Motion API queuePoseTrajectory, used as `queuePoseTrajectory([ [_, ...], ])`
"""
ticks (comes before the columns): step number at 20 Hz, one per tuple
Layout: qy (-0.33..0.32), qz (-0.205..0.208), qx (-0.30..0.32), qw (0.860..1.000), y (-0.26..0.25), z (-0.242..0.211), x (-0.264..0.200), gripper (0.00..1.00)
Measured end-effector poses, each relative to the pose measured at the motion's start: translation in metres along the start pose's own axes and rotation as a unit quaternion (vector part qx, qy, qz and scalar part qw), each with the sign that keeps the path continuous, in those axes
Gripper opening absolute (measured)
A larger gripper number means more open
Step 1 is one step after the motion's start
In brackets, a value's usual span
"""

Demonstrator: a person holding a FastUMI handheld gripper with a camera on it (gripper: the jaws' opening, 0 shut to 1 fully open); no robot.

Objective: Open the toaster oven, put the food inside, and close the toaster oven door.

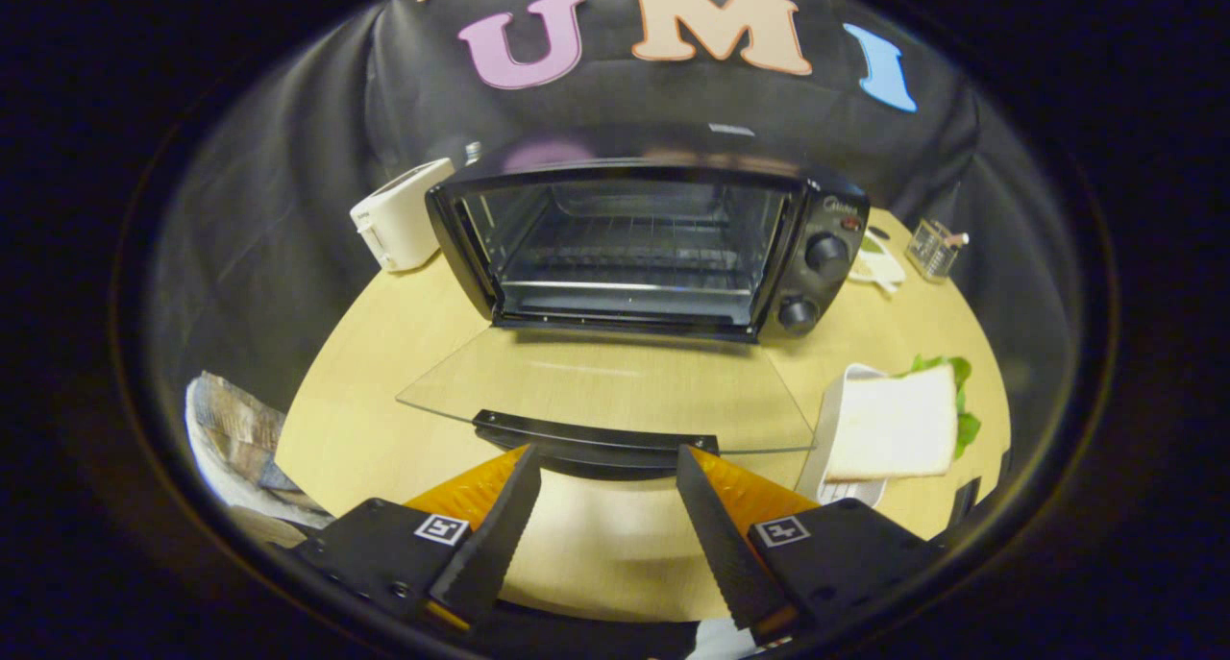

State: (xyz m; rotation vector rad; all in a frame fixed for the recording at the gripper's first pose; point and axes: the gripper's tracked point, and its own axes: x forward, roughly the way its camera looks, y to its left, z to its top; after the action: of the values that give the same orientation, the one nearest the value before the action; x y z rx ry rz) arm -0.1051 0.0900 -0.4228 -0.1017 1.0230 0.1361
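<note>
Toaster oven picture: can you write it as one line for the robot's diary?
door: open, flat | toaster oven: nothing on rack | sandwich: on white tray, beside door | gripper: open, fingertips at door handle, holding nothing

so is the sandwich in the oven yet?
No. The sandwich lies on its white dish beside the lowered glass door, the toaster oven rack is bare, and the open gripper holds nothing.

A white toaster stands on the wooden table.
</note>
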Motion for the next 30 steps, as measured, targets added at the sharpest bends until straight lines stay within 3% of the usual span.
queuePoseTrajectory([
  [6, 0.055, -0.008, -0.004, 0.998, -0.009, -0.03, 0.035, 0.89],
  [10, 0.058, -0.001, -0.018, 0.998, -0.009, -0.035, 0.038, 0.88],
  [14, 0.049, 0.024, 0.048, 0.997, -0.01, -0.025, 0.031, 0.88],
  [19, 0.066, 0.047, 0.125, 0.989, -0.045, -0.004, -0.016, 0.89],
  [22, 0.047, 0.023, 0.154, 0.987, -0.095, 0.022, -0.054, 0.89],
  [25, 0.032, -0.038, 0.151, 0.987, -0.165, 0.036, -0.081, 0.89],
  [27, 0.033, -0.08, 0.144, 0.986, -0.209, 0.035, -0.09, 0.89],
  [30, 0.045, -0.103, 0.162, 0.98, -0.25, 0.025, -0.082, 0.89],
])
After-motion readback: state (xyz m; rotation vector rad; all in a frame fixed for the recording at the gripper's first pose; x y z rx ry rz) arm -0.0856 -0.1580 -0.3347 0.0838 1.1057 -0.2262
